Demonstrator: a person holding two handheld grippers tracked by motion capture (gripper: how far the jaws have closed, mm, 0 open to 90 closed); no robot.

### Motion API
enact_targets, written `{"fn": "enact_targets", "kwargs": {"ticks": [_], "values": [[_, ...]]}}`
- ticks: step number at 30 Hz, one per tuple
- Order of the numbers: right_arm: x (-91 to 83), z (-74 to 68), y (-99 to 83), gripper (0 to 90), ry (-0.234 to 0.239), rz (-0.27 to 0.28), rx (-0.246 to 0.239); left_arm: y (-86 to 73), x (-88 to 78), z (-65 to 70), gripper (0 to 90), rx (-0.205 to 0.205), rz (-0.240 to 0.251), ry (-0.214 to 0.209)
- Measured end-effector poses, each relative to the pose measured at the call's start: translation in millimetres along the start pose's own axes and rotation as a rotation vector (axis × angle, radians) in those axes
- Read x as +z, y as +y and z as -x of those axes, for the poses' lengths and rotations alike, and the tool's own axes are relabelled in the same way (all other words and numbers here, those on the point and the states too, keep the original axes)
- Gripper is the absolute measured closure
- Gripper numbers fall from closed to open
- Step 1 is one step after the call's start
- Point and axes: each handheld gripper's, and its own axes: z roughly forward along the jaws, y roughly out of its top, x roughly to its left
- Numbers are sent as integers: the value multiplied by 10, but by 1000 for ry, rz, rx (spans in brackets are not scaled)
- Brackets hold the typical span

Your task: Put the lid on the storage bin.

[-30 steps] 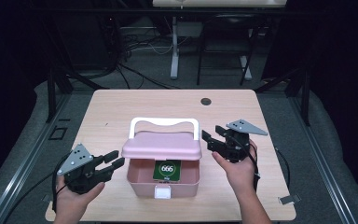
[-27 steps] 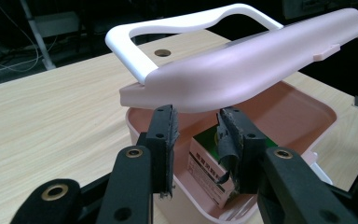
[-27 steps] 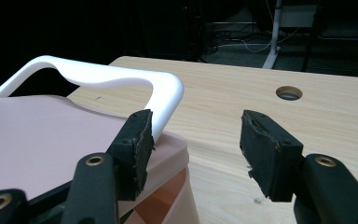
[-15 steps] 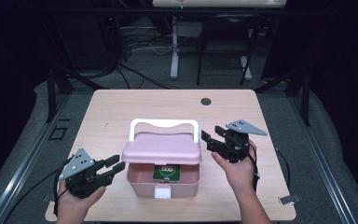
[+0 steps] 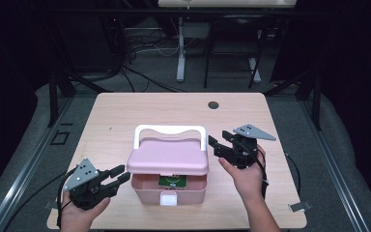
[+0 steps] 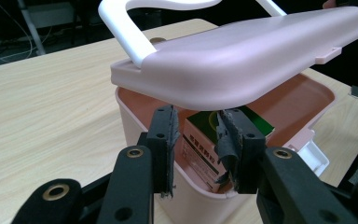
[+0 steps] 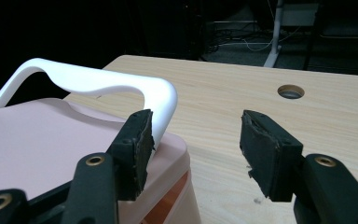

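Both grippers gape empty: left gripper [image 5: 119,174] lower left of the pink box [image 5: 169,188], right gripper [image 5: 220,143] beside its raised lid [image 5: 168,155]

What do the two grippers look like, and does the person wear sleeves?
Both the left gripper and the right gripper are black, with two jaws lined by worn dark pads and brass-coloured pins at the joints. Each carries a grey three-cornered plate with small dark dots, and a black cable trails from each. The forearms are bare, with no sleeves.
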Motion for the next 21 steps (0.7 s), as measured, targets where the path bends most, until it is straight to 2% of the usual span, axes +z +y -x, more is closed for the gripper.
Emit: {"fn": "enact_targets", "kwargs": {"ticks": [21], "values": [[29,-3,-23,437,3,-9,2,-276,58,68,710,8,-61,-12]]}}
